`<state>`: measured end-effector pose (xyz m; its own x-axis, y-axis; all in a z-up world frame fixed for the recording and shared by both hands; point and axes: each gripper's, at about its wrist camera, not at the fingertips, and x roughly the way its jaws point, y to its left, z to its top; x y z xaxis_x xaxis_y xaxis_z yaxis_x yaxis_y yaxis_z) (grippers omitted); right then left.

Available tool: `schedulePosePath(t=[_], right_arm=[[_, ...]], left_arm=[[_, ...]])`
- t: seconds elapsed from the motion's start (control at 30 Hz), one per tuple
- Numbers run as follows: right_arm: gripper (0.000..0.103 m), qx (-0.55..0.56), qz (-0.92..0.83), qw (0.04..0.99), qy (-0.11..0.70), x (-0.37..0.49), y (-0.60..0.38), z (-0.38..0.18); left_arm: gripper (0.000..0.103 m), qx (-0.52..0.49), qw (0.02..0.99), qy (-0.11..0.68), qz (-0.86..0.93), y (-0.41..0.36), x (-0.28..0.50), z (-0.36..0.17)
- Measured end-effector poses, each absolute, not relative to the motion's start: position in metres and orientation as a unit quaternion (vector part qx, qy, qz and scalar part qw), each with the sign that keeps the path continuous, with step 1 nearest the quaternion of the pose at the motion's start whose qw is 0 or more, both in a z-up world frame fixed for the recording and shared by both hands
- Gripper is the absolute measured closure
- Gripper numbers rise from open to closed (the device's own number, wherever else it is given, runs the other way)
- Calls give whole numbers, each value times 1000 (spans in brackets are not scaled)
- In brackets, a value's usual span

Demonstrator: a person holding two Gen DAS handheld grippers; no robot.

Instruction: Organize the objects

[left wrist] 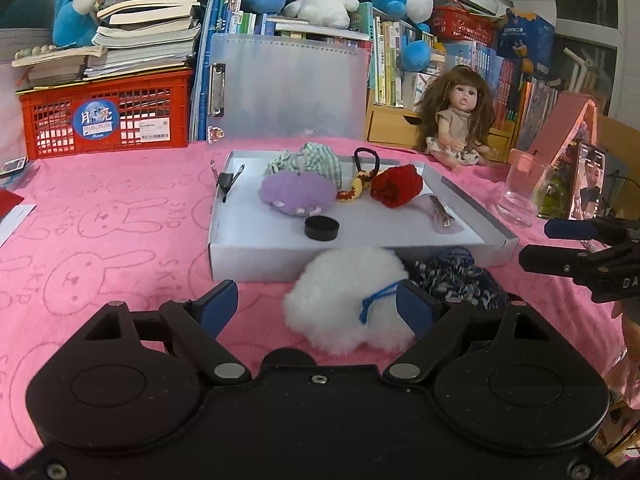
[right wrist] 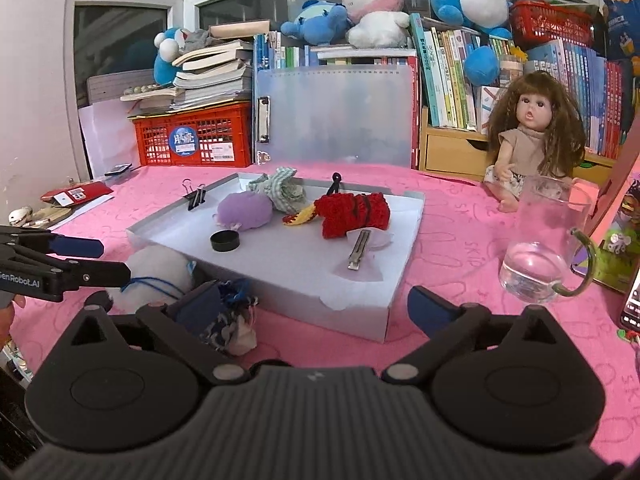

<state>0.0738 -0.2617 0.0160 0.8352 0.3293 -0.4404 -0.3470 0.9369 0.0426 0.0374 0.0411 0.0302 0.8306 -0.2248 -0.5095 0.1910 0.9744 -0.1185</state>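
Observation:
A shallow white box (left wrist: pixel 256 256) (right wrist: pixel 352 312) lies on the pink cloth. It holds a purple plush (left wrist: pixel 298 194) (right wrist: pixel 242 210), a green checked cloth (left wrist: pixel 316 160), a red knitted piece (left wrist: pixel 396 186) (right wrist: pixel 352 210), a black cap (left wrist: pixel 321 228) (right wrist: pixel 225 240) and a metal hair clip (left wrist: pixel 440 210) (right wrist: pixel 358 254). A white fluffy pouch (left wrist: pixel 344 300) (right wrist: pixel 160 268) and a dark blue patterned pouch (left wrist: pixel 460 276) (right wrist: pixel 230 320) lie in front of the box. My left gripper (left wrist: pixel 316 306) is open, with the white pouch at its right finger. My right gripper (right wrist: pixel 316 308) is open, its left finger by the blue pouch.
A binder clip (left wrist: pixel 226 180) (right wrist: pixel 195 196) sits on the box's left rim. A doll (left wrist: pixel 460 120) (right wrist: pixel 528 140), a glass cup (left wrist: pixel 520 192) (right wrist: pixel 540 248) and a phone (left wrist: pixel 588 184) stand to the right. A red crate (left wrist: pixel 108 116), books and plush toys line the back.

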Motion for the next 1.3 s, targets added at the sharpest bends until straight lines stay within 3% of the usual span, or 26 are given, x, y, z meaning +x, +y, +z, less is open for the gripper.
schedulePosePath(t=[1.3], right_arm=[[0, -39, 198, 947, 251, 49, -249, -11]], left_arm=[[17, -21, 954, 282, -96, 49, 8, 3]])
